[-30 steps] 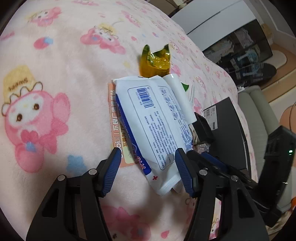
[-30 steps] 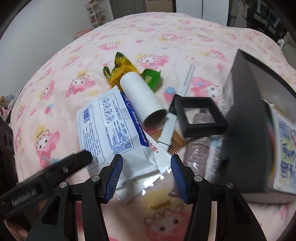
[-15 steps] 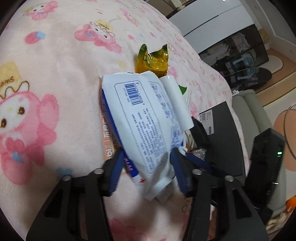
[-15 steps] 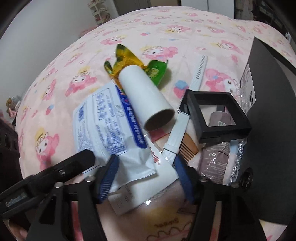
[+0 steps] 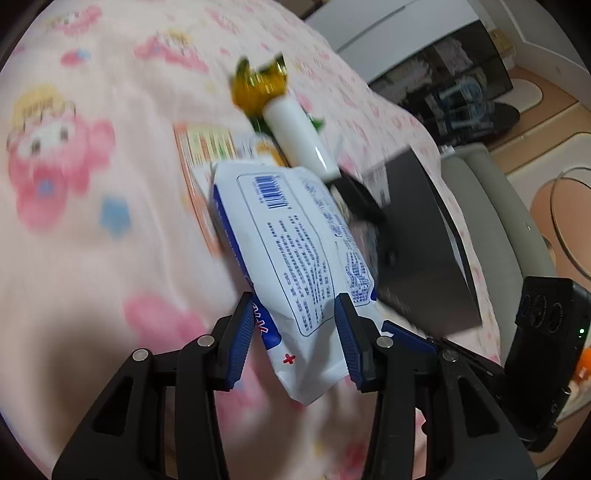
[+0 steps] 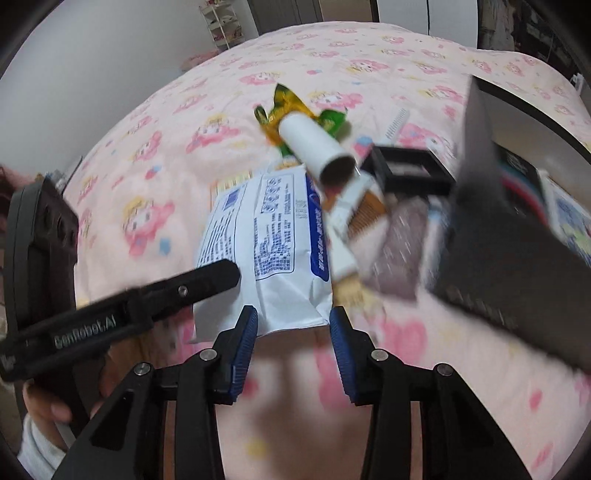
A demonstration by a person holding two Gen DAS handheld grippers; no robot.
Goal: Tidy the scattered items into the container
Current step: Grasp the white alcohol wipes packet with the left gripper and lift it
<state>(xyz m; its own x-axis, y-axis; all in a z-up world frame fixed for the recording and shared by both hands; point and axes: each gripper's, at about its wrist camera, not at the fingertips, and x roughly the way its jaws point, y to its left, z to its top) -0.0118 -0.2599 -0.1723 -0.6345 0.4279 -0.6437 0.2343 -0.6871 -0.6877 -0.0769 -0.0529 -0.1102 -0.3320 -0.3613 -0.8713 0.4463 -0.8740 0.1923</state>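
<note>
Both tongs on the white pack (image 5: 295, 258) now! Left tongs (image 5: 295, 332) closing, blue pads pressing its sides at lower centre of the left view. Right tongs (image 6: 291, 339) closing too, the pack's (image 6: 266, 251) crimped edge between the pads. It all sits on a bed (image 6: 184, 129) under a pink cartoon blanket. White tube (image 6: 314, 147) and yellow wrapper (image 6: 284, 107) lie above the pack; the black container (image 6: 517, 258) stands tilted at the right. Grey wall and a white shelf (image 6: 221, 26) upper left; dark cabinet (image 5: 461, 74) upper right in the left view.
</note>
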